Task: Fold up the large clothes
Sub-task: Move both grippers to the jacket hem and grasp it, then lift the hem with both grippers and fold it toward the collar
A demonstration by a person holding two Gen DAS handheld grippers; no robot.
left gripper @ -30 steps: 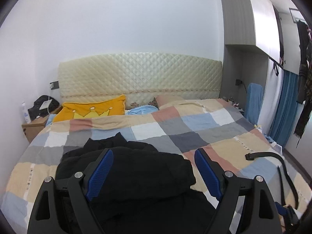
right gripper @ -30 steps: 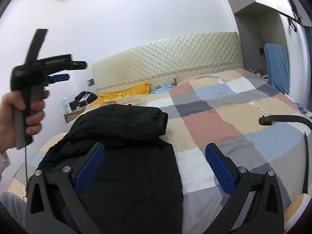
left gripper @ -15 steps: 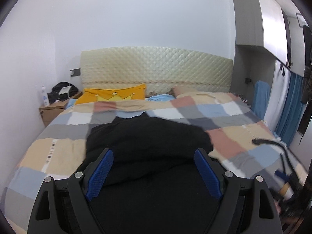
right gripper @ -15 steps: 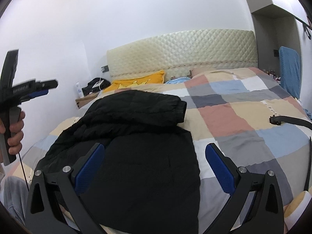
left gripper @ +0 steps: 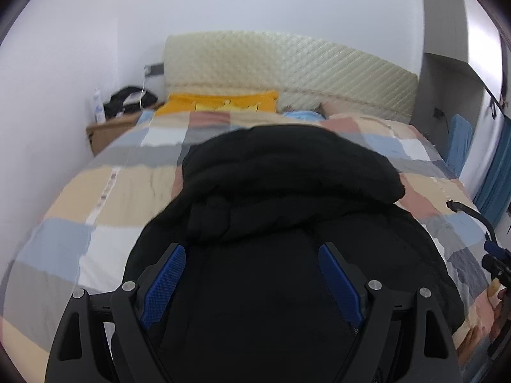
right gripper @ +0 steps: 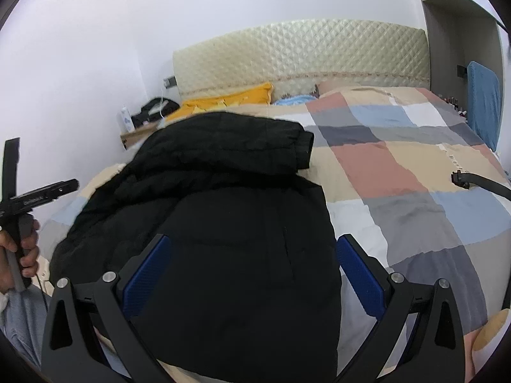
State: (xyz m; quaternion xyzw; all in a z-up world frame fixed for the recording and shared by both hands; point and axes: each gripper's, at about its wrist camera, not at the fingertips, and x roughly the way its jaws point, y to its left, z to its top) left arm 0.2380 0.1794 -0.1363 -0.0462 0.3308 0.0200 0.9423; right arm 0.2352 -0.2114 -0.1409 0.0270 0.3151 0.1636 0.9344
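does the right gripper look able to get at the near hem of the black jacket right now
Probably yes: the right gripper is open, its blue pads straddling the black jacket, which lies flat on the checked quilt. Nothing sits between them; the left gripper is off to the side.

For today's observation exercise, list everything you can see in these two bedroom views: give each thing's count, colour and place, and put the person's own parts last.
padded jacket: one, black, partly folded on the near side of the bed.
checked quilt: one, beige, pink, blue, grey and white, covering the bed.
headboard: one, cream, quilted, against the back wall.
pillow: one, orange-yellow, under the headboard.
bedside table: one, wooden, left of the bed.
bottle: one, white, on the bedside table.
strap: one, black, on the quilt's right side.
left tool: one, black with blue pads, open above the jacket.
right tool: one, black with blue pads, open above the jacket.
left hand: one, gripping the left tool's handle.
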